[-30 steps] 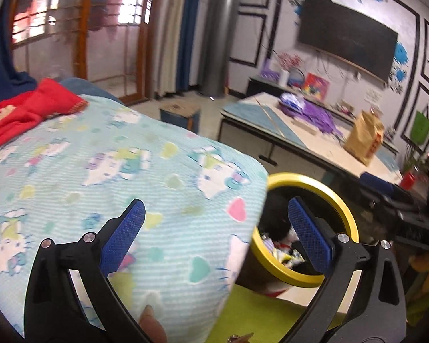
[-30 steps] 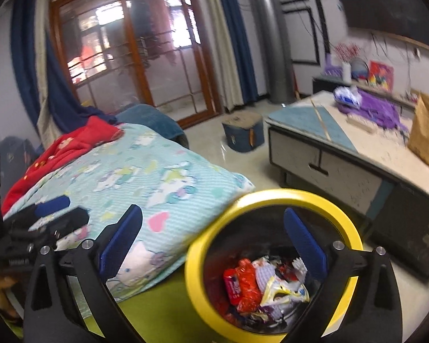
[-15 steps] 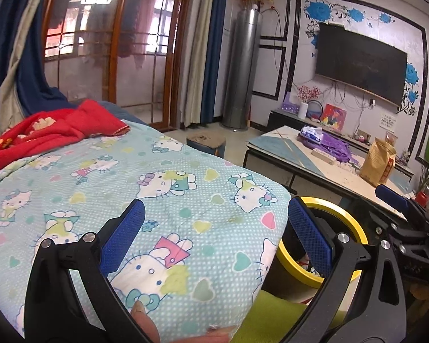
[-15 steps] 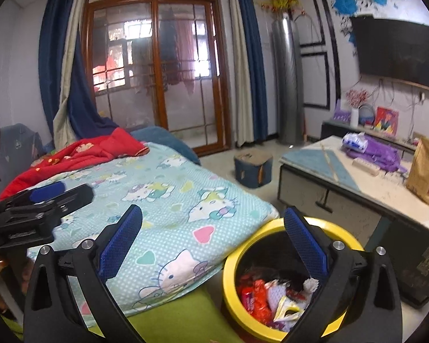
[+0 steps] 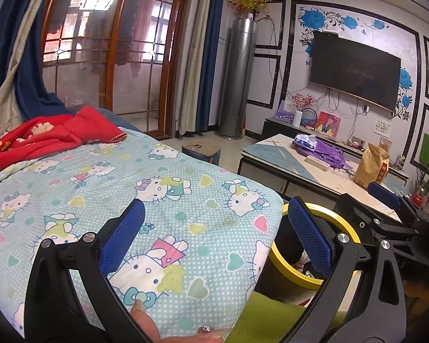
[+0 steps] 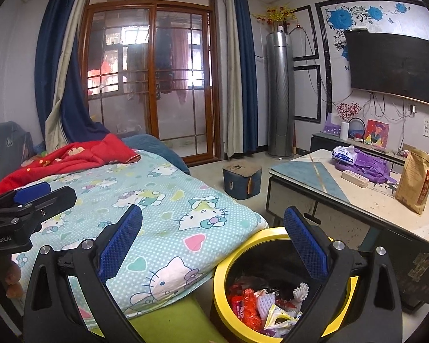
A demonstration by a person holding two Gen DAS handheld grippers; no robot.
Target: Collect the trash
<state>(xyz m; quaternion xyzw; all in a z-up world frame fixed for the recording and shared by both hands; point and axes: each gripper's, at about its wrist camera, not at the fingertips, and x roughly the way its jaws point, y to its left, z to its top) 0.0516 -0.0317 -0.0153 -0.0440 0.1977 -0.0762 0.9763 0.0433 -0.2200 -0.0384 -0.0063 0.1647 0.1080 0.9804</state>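
A yellow-rimmed black trash bin [image 6: 223, 268] stands on the floor beside the bed, with red and white wrappers [image 6: 260, 305] inside it. Its rim also shows in the left wrist view [image 5: 283, 263]. My right gripper [image 6: 211, 245] is open and empty, raised above the bin's left side. My left gripper [image 5: 214, 234] is open and empty above the bed's corner. Each gripper shows in the other's view: the left one [image 6: 28, 200] and the right one [image 5: 386, 203].
A bed with a light blue cat-print quilt [image 5: 128, 188] and a red blanket [image 5: 51, 137] fills the left. A low table [image 6: 357, 200] holds a brown paper bag [image 6: 414, 180] and purple cloth. A small blue stool [image 6: 241, 178] stands on the floor.
Both grippers have lifted up and tilted back from the bin. The view now takes in more of the room and less of the bin. Both stay open and empty.
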